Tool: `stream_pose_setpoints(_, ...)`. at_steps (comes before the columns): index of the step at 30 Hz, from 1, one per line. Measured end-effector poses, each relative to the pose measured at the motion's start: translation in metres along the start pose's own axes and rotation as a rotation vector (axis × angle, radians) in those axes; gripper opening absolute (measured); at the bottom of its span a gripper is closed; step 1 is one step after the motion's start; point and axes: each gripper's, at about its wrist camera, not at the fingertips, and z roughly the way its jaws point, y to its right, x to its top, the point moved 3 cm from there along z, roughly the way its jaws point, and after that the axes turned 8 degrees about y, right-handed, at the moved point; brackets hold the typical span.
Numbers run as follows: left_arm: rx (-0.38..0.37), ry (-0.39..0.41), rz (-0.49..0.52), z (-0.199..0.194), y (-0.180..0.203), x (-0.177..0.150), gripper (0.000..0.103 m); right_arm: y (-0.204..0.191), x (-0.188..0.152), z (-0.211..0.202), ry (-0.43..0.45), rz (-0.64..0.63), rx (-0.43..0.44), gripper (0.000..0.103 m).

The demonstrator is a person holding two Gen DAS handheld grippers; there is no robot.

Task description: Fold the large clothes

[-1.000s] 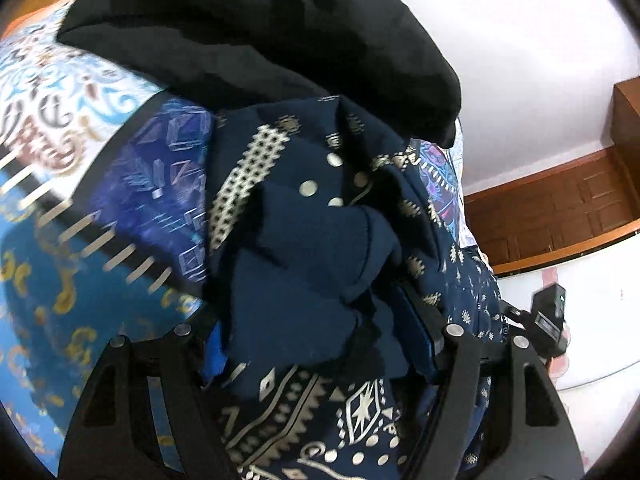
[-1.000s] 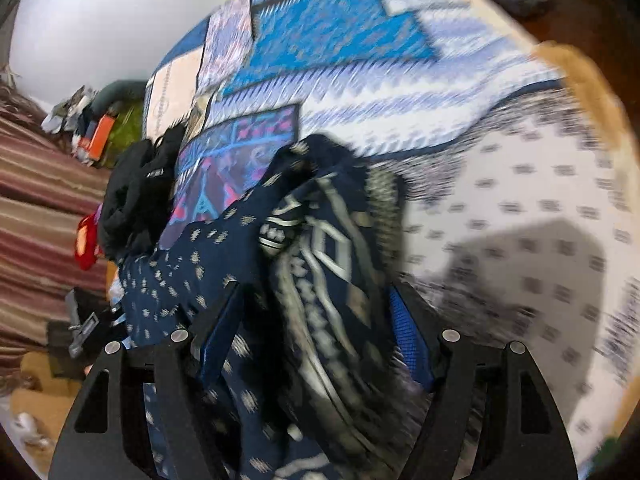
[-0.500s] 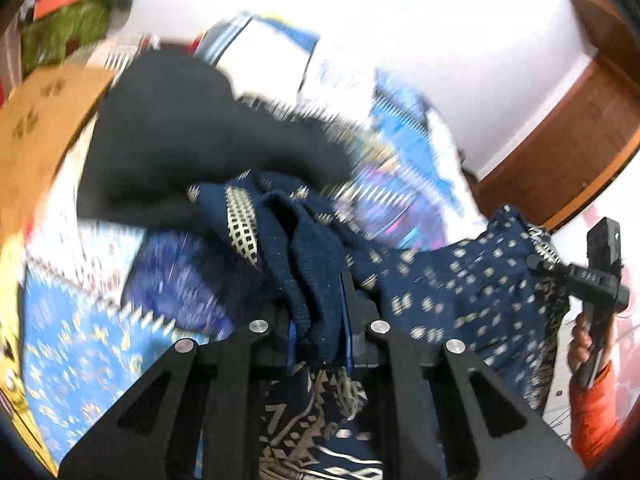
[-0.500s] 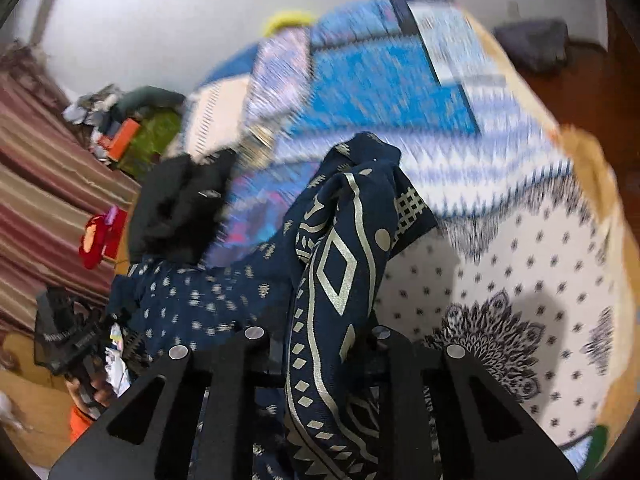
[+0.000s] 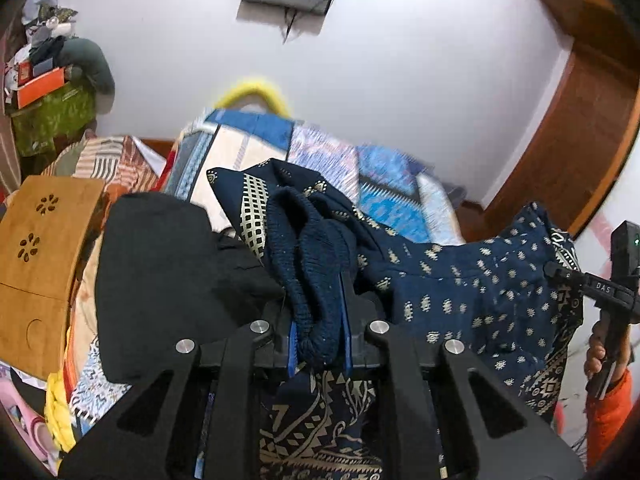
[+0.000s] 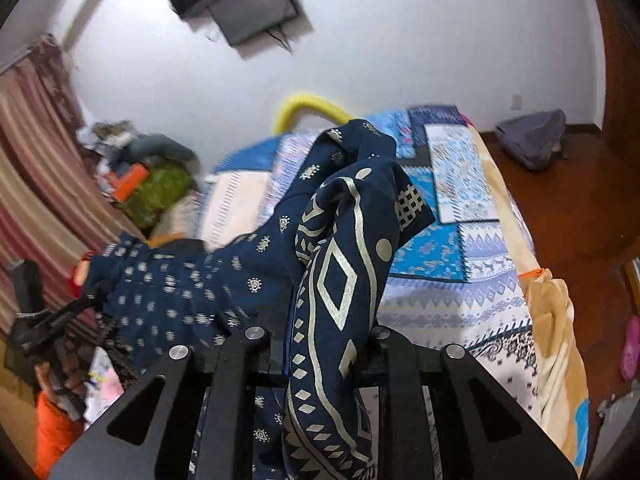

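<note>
While my left tongs [image 5: 320, 320] and right tongs [image 6: 328, 344] pinch bunched edges of the navy printed garment [image 5: 460, 280], it sags limp mid-frame above the patchwork bedspread [image 6: 460, 280]; light, floppy, best gripped at corners.

Even, fairly bright indoor light fills both views, bouncing off the white wall [image 5: 400, 60] beyond each hand-held gripper and leaving only soft shadows, with no harsh glare. Fisheye distortion bends the room's lines, and a dark vignette rings every corner. The patterned navy garment [image 6: 340, 280] pinched close to the lens is sharp, while the bed [image 6: 460, 280] past it smears with motion blur, most strongly to the right hand-held gripper's left.
</note>
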Motion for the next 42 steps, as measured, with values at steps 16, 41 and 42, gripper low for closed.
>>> stream_pose_setpoints(16, 0.110, -0.170, 0.013, 0.076, -0.042, -0.056, 0.034, 0.066, -0.050, 0.091, -0.222, -0.013, -0.252, 0.026)
stream_pose_setpoints(41, 0.096, -0.203, 0.105, -0.131, -0.043, -0.153, 0.080, 0.007, -0.143, -0.113, -0.122, -0.197, -0.177, 0.063)
stream_pose_setpoints(42, 0.097, -0.231, 0.095, -0.130, -0.047, -0.167, 0.080, 0.009, -0.152, -0.113, -0.139, -0.183, -0.173, 0.063)
